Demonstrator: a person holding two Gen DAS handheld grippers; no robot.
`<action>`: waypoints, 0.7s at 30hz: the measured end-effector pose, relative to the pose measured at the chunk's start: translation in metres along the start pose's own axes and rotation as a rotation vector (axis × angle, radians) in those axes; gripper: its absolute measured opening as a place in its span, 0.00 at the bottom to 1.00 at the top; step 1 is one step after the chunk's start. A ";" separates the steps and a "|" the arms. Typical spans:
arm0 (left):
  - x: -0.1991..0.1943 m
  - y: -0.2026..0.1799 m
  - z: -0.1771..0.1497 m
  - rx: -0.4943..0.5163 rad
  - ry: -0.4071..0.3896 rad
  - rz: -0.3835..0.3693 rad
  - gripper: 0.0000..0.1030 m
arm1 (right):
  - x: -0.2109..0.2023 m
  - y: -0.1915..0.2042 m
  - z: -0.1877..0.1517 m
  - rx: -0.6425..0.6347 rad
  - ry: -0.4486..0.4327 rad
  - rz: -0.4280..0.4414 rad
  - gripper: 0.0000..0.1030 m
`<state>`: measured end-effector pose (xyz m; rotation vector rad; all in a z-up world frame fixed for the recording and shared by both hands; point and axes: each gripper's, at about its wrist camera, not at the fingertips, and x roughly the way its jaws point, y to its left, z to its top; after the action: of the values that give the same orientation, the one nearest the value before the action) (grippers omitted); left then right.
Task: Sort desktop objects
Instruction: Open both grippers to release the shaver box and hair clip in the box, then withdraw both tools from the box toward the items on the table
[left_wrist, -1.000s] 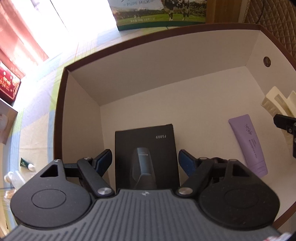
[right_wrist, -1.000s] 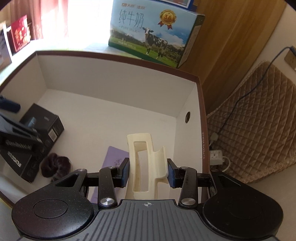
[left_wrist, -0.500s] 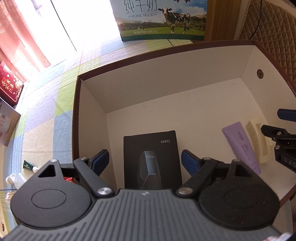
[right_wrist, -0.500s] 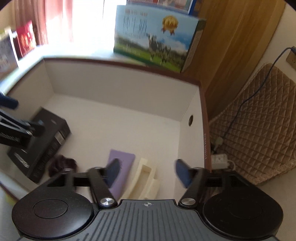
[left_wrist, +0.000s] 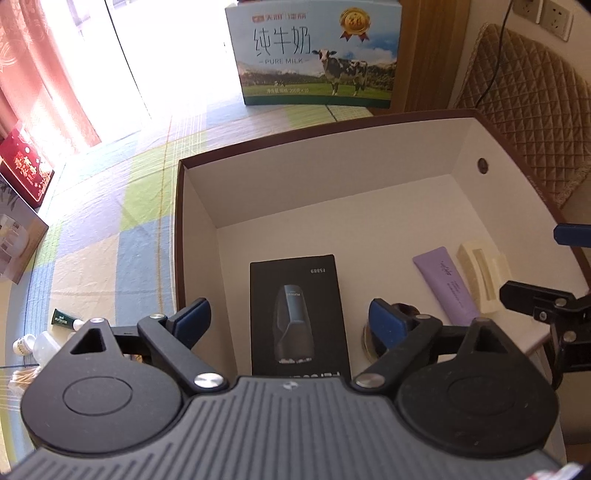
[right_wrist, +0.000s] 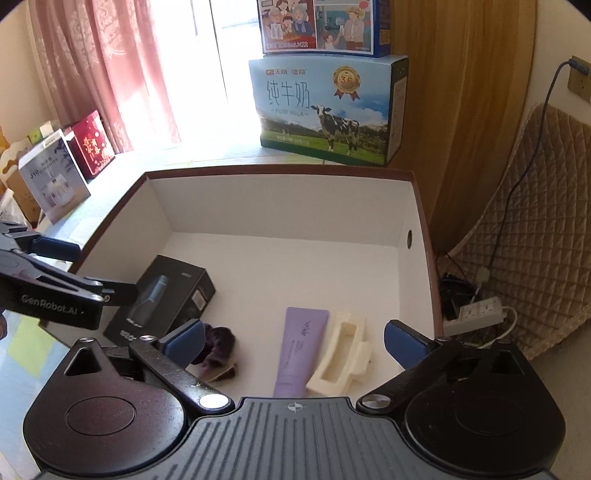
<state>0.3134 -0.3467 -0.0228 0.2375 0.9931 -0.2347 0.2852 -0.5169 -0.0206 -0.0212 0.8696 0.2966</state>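
The left tool (left_wrist: 290, 322) stood wide apart and empty above the open cardboard storage box with white inner walls and a brown rim (left_wrist: 332, 206); its jaws had just been opening, with nothing pressed between the pads. The right tool (right_wrist: 293, 341) likewise gaped at full spread and held nothing; its jaws had just been opening.

Around the box, a blue-and-green milk carton printed with a cow (right_wrist: 327, 110) stood behind the far wall on the checked cloth of the surface (left_wrist: 110, 221). A red gift box (right_wrist: 92, 144) and a white printed carton (right_wrist: 55, 181) stood to the left near the pink curtain (right_wrist: 99, 66). A quilted tan cushion (right_wrist: 535, 229) lay to the right. Nothing stood between either tool and the box contents.

One second earlier the right tool had clamped the cream plastic hair claw clip (right_wrist: 341, 354); the clip now lay free on the box floor, touching or just beside the lilac squeeze tube (right_wrist: 301, 350), below and between the right tool's blue pads (right_wrist: 184, 341). The dark purple scrunchie (right_wrist: 218, 350) lay beside the left pad. The black rectangular shaver box (left_wrist: 297, 310) lay flat directly under the left tool, between its fingers, lower in view than before.
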 end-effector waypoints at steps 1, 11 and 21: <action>-0.004 0.000 -0.002 0.000 -0.006 0.001 0.90 | -0.002 0.001 -0.001 0.005 -0.001 0.002 0.98; -0.036 0.007 -0.026 -0.027 -0.030 0.014 0.92 | -0.018 0.022 -0.010 0.002 -0.014 0.039 0.98; -0.066 0.014 -0.050 -0.055 -0.054 0.036 0.94 | -0.027 0.052 -0.022 -0.041 -0.014 0.089 0.98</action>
<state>0.2436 -0.3132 0.0079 0.1976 0.9394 -0.1803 0.2387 -0.4769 -0.0087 -0.0184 0.8520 0.3975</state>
